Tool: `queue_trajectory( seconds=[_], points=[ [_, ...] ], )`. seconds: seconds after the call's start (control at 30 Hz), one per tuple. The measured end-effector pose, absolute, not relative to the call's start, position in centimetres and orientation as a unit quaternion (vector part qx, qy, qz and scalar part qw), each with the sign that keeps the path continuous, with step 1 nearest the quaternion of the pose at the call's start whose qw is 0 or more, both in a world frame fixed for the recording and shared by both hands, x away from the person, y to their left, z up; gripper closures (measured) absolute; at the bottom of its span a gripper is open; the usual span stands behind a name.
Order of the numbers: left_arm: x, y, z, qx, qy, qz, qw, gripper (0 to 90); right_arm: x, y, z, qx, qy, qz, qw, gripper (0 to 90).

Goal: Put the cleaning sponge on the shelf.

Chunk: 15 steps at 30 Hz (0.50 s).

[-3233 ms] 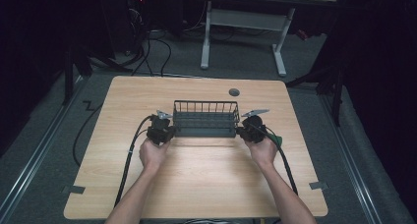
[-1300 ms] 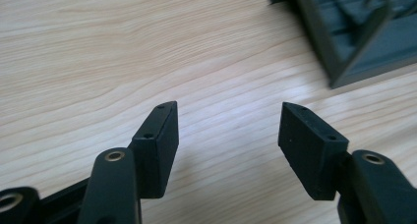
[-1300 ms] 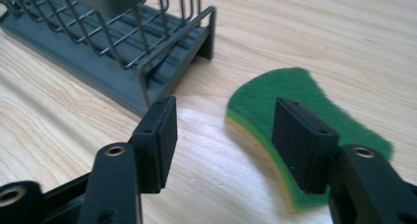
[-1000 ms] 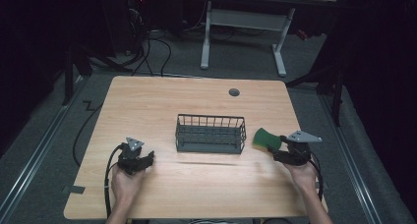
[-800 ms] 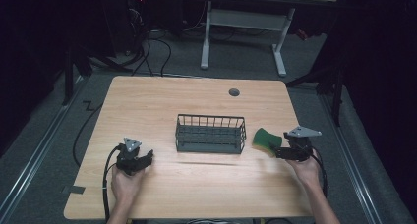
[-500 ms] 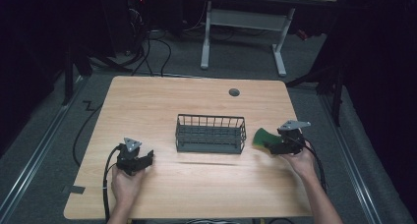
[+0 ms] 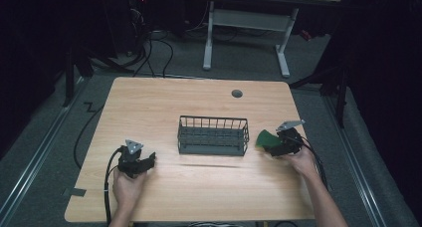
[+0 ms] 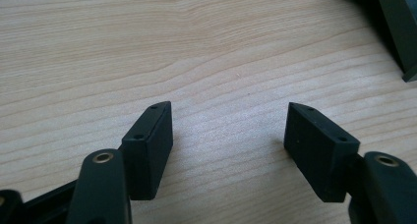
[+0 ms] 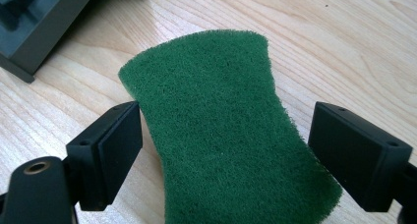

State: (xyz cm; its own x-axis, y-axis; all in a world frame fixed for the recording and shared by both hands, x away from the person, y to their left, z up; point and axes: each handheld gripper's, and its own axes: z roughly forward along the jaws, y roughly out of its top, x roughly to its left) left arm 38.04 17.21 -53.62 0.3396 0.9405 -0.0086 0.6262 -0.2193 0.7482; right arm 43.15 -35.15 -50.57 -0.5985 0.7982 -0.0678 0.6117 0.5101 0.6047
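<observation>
L gripper (image 7: 133, 160): fingers wide apart, nothing between; near left of surface (image 7: 149, 107)
R gripper (image 9: 223, 150): fingers spread, green sponge (image 9: 221, 130) lying between, ungripped; right of basket (image 7: 213, 135)

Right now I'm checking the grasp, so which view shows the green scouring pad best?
The right gripper view: the green scouring pad lies close up between the open fingers, its texture clear. The high view shows it small, beside the wire basket.

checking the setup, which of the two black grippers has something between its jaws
The right gripper: a green scouring pad lies between its open jaws beside the dark wire basket. The left gripper has bare wooden table between its jaws.
</observation>
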Motion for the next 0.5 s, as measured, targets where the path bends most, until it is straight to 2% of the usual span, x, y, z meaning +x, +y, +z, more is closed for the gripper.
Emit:
queue_trajectory(
  seconds=[0.27,0.33,0.37,0.5],
  points=[
    [38.04,17.20,-53.62,0.745,0.526,0.233,0.338,35.8,43.12,-35.20,-50.63,0.399,0.860,0.264,0.175,16.0],
    [38.03,17.19,-53.62,0.745,0.526,0.233,0.338,35.8,43.15,-35.22,-50.65,0.395,0.863,0.262,0.178,17.6],
    [38.03,17.19,-53.62,0.745,0.526,0.233,0.338,35.8,43.02,-35.13,-50.64,0.391,0.864,0.257,0.186,21.8],
    [38.02,17.19,-53.61,0.745,0.526,0.232,0.338,35.8,42.92,-35.02,-50.61,0.385,0.866,0.254,0.192,24.8]
  ],
)
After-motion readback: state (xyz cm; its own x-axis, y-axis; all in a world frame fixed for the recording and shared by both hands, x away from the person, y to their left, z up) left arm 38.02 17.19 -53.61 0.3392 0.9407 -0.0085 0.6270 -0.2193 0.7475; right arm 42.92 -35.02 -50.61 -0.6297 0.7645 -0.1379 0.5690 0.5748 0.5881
